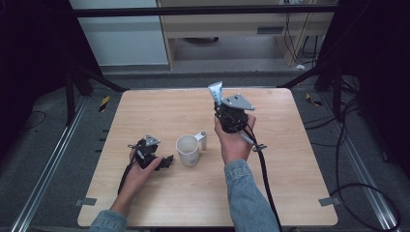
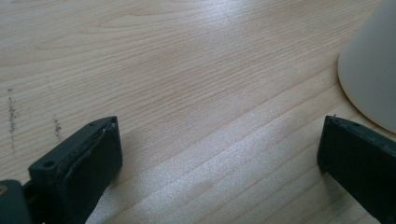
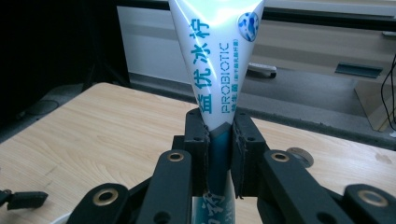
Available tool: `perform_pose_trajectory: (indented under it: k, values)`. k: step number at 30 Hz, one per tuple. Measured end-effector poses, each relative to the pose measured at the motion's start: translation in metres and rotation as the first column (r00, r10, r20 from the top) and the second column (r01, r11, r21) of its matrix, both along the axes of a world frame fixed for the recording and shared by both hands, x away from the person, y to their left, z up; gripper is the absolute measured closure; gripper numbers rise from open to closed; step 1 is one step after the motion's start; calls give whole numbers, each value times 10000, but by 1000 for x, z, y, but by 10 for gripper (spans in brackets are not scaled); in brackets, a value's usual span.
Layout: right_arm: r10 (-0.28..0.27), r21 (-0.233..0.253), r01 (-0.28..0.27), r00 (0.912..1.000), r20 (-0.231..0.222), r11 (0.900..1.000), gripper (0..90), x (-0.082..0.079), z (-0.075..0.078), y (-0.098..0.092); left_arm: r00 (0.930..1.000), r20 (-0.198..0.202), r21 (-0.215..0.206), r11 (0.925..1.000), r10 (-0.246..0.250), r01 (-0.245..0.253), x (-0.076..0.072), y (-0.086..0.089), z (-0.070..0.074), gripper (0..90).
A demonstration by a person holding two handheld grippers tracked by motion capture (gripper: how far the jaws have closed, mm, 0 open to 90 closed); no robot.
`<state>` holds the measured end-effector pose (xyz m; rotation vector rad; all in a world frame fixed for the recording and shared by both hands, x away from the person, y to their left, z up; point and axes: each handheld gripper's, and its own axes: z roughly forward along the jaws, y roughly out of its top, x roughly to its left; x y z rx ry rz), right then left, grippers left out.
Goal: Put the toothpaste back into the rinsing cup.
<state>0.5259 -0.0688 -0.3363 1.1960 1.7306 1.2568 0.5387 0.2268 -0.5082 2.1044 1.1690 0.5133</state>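
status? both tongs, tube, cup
Right tongs shut on toothpaste tube, held upright above table. Left tongs open, low on table beside white cup. Small grey cylinder stands behind cup. Nothing blocking.

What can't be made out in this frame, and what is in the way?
- White tube with blue PROBIOTIC print: top cut off by the right gripper view's edge; lower part hidden between the right claw pads.
- White ceramic mug: contents too small in the high view; cropped in the left gripper view.
- Left claw: tips cropped.
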Motion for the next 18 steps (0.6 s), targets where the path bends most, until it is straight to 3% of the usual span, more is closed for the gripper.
perform_pose_trajectory:
  k: [13,18]
  values:
    - [31,67,-35,9982,606,10000,788,-1,10,14,10000,13,-13,10000,14,-14,0,0,0,0]
    - [80,-223,-62,9965,833,9997,787,0,11,22,10000,9,-22,10000,19,-19,0,0,0,0]
